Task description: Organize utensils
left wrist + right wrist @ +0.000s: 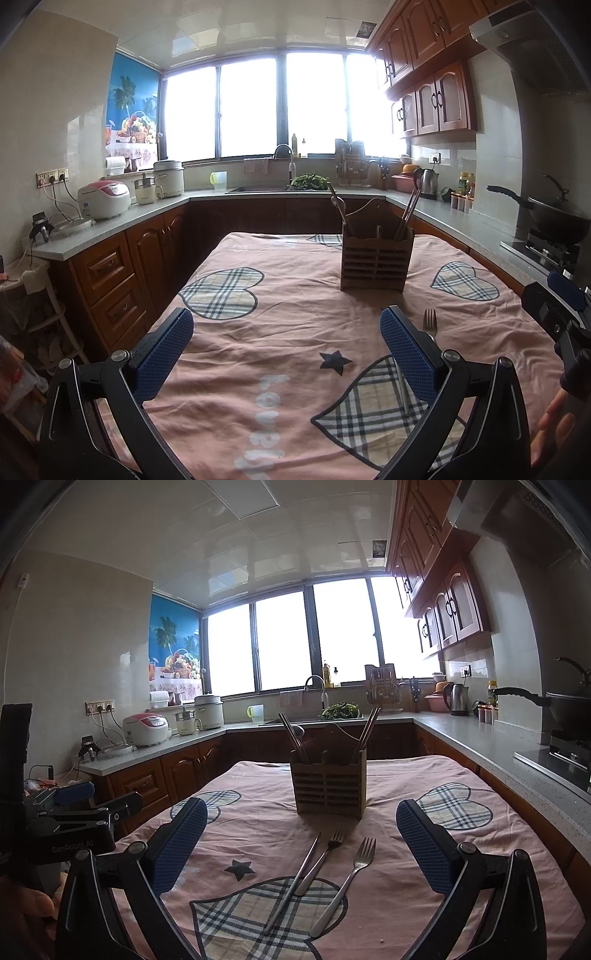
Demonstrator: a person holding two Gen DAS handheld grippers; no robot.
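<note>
A wooden slatted utensil holder [328, 786] stands on the pink tablecloth [388, 897], with chopsticks [367, 731] and a spoon in it; it also shows in the left wrist view [375, 258]. In front of it lie two metal forks [347, 882] [320, 860] and a metal chopstick [295, 878]. My right gripper [301, 836] is open above them, empty. My left gripper [286, 343] is open and empty to the left; one fork [429, 323] shows beside its right finger.
Kitchen counters wrap around the table: rice cookers [105, 197] at left, a sink [258, 189] at the back, a kettle [428, 181] and a wok on the stove [554, 218] at right. The right gripper's body [561, 314] sits at the right edge.
</note>
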